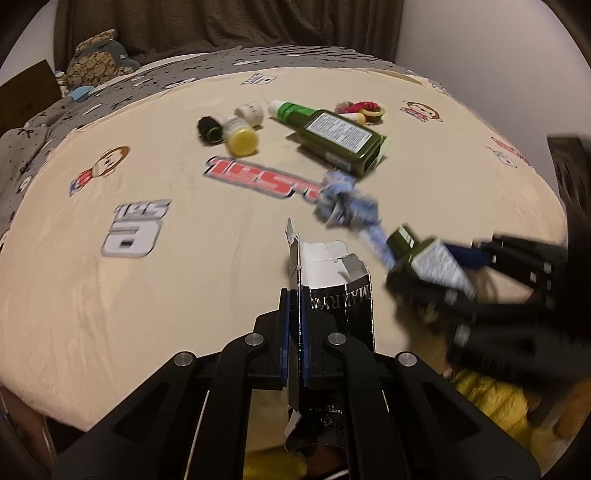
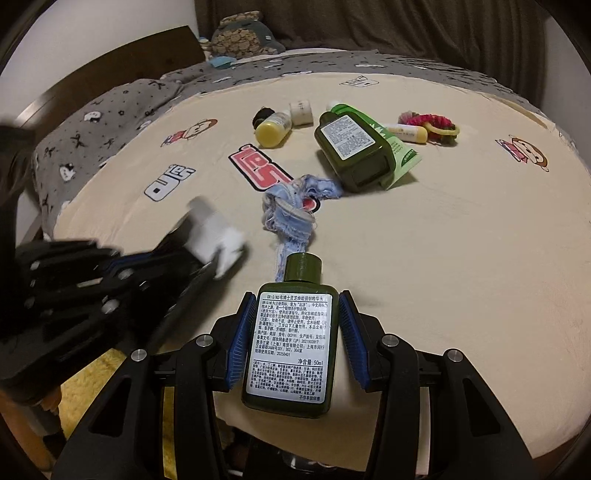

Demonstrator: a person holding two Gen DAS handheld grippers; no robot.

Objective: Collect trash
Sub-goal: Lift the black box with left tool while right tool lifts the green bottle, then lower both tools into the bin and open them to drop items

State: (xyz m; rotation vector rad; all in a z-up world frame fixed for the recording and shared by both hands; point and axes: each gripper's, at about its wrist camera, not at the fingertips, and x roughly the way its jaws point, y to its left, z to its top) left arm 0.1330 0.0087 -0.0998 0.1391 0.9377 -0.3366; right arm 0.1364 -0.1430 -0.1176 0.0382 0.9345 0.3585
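Over the bed's near edge | left hand-held gripper point(image 1: 293, 314) clamps torn black carton point(image 1: 334, 284), open mouth facing up | right hand-held gripper point(image 2: 291, 339) grips small green bottle point(image 2: 291, 343), long axis forward, just right of carton | large green bottle point(image 2: 354, 151) waits farther up the bed point(image 2: 461, 258)

1. A home bedroom — a bed point(image 2: 461, 240) under a cream cartoon-print sheet.
2. A grey patterned duvet point(image 2: 110, 107) and a plush toy point(image 2: 243, 35) lie at its head.
3. Dark curtains point(image 1: 221, 22) hang behind — a wooden headboard point(image 2: 122, 66) too.
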